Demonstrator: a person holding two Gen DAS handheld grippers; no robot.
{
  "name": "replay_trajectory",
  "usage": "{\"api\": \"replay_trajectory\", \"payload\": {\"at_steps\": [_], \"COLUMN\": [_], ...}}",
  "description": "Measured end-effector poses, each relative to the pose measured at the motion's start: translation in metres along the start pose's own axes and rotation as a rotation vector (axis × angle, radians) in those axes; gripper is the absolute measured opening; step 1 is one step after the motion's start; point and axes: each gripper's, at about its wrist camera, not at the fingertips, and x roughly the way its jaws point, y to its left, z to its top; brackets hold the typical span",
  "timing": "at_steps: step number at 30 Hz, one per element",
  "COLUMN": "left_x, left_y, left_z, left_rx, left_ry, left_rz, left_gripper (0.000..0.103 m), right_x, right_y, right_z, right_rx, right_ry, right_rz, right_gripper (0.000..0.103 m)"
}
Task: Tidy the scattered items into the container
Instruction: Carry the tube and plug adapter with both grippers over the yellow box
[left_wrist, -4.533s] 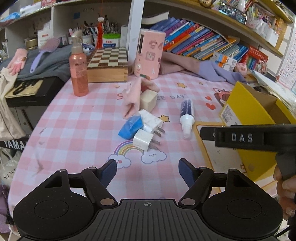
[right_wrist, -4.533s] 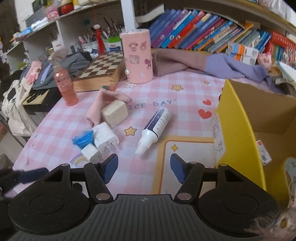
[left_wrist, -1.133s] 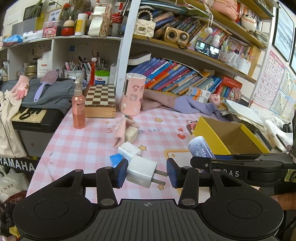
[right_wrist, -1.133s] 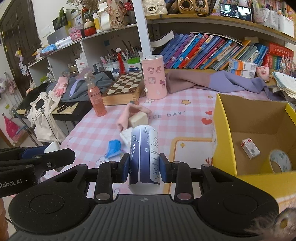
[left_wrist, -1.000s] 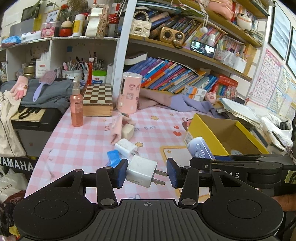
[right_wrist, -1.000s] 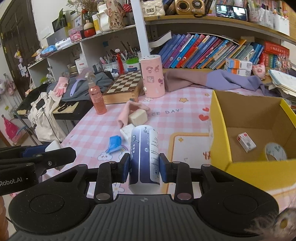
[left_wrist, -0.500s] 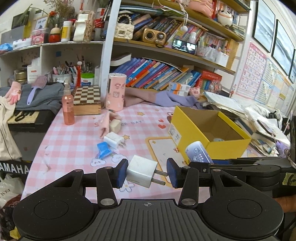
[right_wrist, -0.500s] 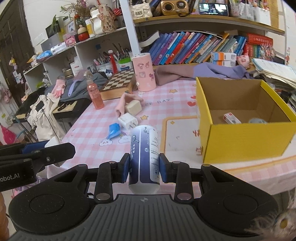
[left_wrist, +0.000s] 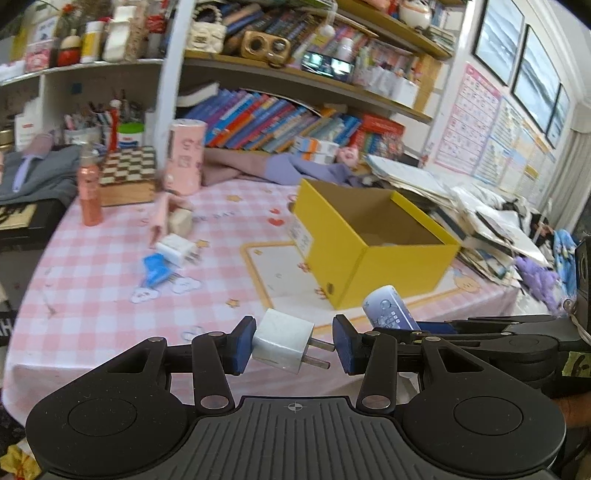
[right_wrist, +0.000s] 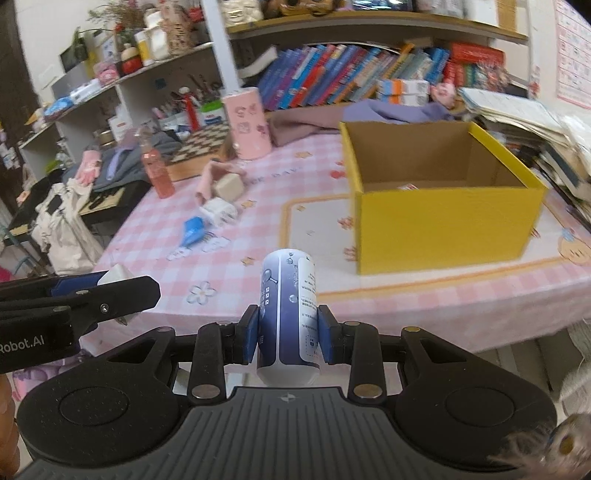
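A: We've pulled back off the table; the yellow box (right_wrist: 443, 218) now sits far right of us, open (two small things already inside).

B: Our right gripper (right_wrist: 288, 338) clamps the blue-white bottle (right_wrist: 288, 314), our left gripper (left_wrist: 291, 347) pinches the white charger (left_wrist: 282, 345). Both loads can go in next.

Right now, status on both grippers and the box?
Left gripper shut on white charger. Right gripper shut on blue bottle. Yellow box open, ahead on the table; nothing blocking it.
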Motion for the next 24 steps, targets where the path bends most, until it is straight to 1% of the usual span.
{"api": "replay_trajectory", "payload": {"at_steps": [8, 14, 18, 24], "left_x": [0.018, 0.031, 0.04, 0.052], "left_y": [-0.031, -0.053, -0.067, -0.082], "left_z": [0.002, 0.005, 0.007, 0.016], "left_rx": [0.067, 0.114, 0.142, 0.171], "left_ry": [0.03, 0.05, 0.061, 0.059], "left_rz": [-0.106, -0.17, -0.199, -0.214], "left_gripper": [0.044, 0.044, 0.044, 0.044], "right_x": [-0.02, -0.034, -0.039, -0.04], "right_y": [-0.029, -0.05, -0.064, -0.084], "right_z": [-0.013, -0.017, -0.019, -0.014], "right_rx": [0.063, 0.11, 0.137, 0.169], "right_ry": [0.003, -0.011, -0.016, -0.029], "right_rz": [-0.08, -0.137, -0.163, -0.182], "right_gripper": [0.03, 0.03, 0.03, 0.03]}}
